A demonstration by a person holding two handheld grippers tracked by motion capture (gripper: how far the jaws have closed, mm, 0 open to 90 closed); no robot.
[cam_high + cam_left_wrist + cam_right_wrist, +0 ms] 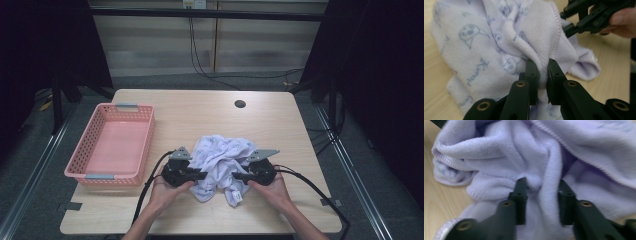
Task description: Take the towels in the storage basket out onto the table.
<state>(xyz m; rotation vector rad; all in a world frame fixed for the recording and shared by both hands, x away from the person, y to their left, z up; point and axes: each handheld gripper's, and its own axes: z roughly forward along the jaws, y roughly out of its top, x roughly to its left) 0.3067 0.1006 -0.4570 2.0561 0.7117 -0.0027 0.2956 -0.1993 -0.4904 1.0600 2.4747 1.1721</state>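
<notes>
The left gripper (543, 65) has its jaws clenched on a fold of the lavender printed towel (499, 42), cloth pinched between them and bulging above. The right gripper (541, 185) has a thick ridge of the same towel between its jaws, both pressing into it. The towel lies crumpled on the desk (200, 112), between the two grippers.

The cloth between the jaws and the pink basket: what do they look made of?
The cloth looks like soft knitted cotton or terry, matte: a fuzzy looped surface, a stitched hem, limp folds and a faded blue print. The pink basket looks like moulded plastic, smooth with a slight sheen: rigid walls pierced by a regular grid of holes. Its grey handle clips could be plastic too; too small to tell.
</notes>
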